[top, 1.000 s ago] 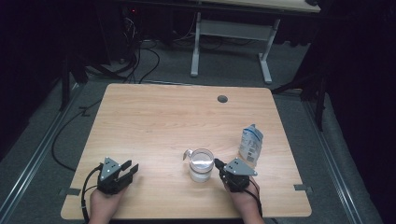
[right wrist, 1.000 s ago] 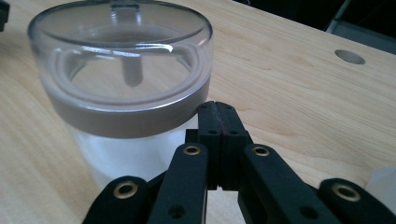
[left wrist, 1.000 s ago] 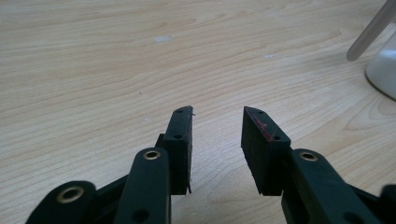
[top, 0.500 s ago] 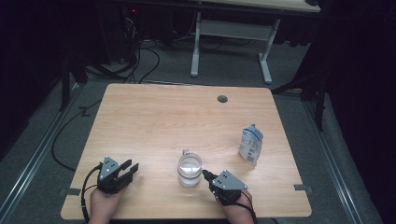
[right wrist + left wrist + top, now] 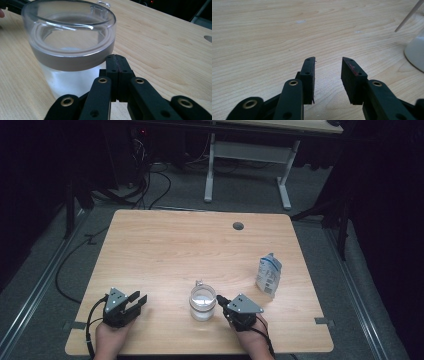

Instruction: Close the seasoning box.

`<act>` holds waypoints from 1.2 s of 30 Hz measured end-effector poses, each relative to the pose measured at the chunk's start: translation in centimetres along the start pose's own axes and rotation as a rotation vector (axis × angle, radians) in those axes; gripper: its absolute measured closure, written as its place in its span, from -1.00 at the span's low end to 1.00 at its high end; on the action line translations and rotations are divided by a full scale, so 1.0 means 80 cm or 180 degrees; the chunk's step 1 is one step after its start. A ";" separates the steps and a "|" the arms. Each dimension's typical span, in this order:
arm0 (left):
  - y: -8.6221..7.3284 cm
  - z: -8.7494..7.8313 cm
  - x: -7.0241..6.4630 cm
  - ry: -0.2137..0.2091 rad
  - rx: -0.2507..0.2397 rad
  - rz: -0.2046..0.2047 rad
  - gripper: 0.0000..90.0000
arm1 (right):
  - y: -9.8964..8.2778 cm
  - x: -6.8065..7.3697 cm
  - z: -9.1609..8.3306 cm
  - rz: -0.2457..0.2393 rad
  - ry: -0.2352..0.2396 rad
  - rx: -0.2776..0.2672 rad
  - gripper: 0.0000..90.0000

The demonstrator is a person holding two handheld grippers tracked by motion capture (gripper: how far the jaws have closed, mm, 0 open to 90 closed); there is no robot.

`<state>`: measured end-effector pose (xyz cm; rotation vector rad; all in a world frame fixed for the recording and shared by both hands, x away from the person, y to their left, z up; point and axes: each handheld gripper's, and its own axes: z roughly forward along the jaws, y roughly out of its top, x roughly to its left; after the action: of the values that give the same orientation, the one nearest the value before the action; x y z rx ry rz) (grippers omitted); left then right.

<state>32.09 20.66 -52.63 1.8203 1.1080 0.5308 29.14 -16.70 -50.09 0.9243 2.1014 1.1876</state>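
As the high view looks down on the wooden table, my left gripper rests near the front left corner with its fingers apart and nothing between them, while my right gripper lies near the front edge with its tips pointing at the clear lidded cup and reaching its right side. The cup stands upright near the front middle of the table, between the two grippers and closer to the right one. A white pouch stands upright beyond and to the right of the cup, well apart from it. A round grommet hole sits in the table toward its far edge. In the left gripper view, my left gripper shows both fingers parted over bare wood, gripping nothing; the white base of the cup appears at the right edge, and a thin pale stick crosses the upper right corner. In the right gripper view, my right gripper has its fingers pressed together with nothing between them, the tips just below the grey band of the cup, whose transparent lid is seated on top.
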 end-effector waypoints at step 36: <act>0.001 0.000 0.001 -0.0017 -0.0015 -0.0007 0.42 | -0.030 -0.055 -0.022 0.0340 -0.0388 0.0058 0.63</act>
<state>32.15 20.70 -52.55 1.8154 1.1040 0.5264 29.84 -21.96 -50.84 1.1013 1.9907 1.1360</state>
